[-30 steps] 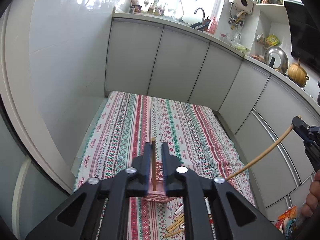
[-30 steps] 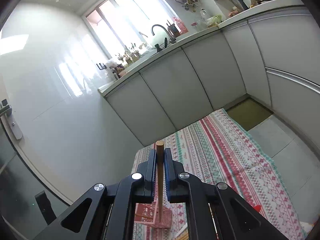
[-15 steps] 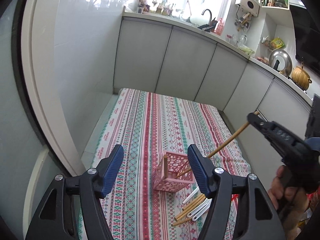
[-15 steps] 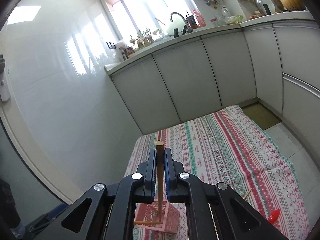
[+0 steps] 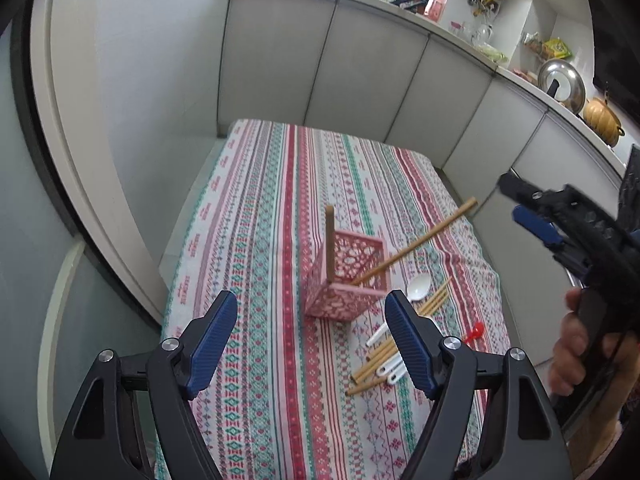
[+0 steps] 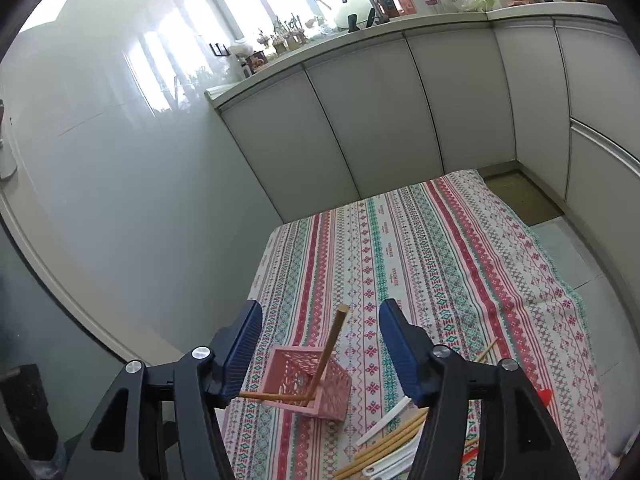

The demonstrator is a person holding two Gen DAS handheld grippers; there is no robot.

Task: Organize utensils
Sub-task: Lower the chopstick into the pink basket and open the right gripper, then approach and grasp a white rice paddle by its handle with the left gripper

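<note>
A pink lattice basket [image 5: 346, 276] [image 6: 310, 380] stands on the patterned cloth [image 5: 280, 200] and holds two wooden chopsticks: one upright [image 5: 329, 240], one leaning right [image 5: 416, 246]. In the right wrist view one leans up [image 6: 330, 350] and one lies nearly level [image 6: 272, 397]. My left gripper [image 5: 310, 340] is open and empty, above and in front of the basket. My right gripper [image 6: 318, 354] is open and empty above the basket; it also shows in the left wrist view [image 5: 532, 216]. Loose chopsticks [image 5: 380, 354], white spoons [image 5: 418, 290] and a red spoon [image 5: 474, 332] lie right of the basket.
White cabinet fronts [image 5: 360, 68] wall the cloth at the back and right. A white tiled wall [image 6: 100, 160] stands on the left. A brown mat [image 6: 524, 196] lies on the floor beyond the cloth's far right corner.
Both grippers opened and let go of their chopsticks, which now rest in the pink basket. Both grippers pulled back and up from the basket.
</note>
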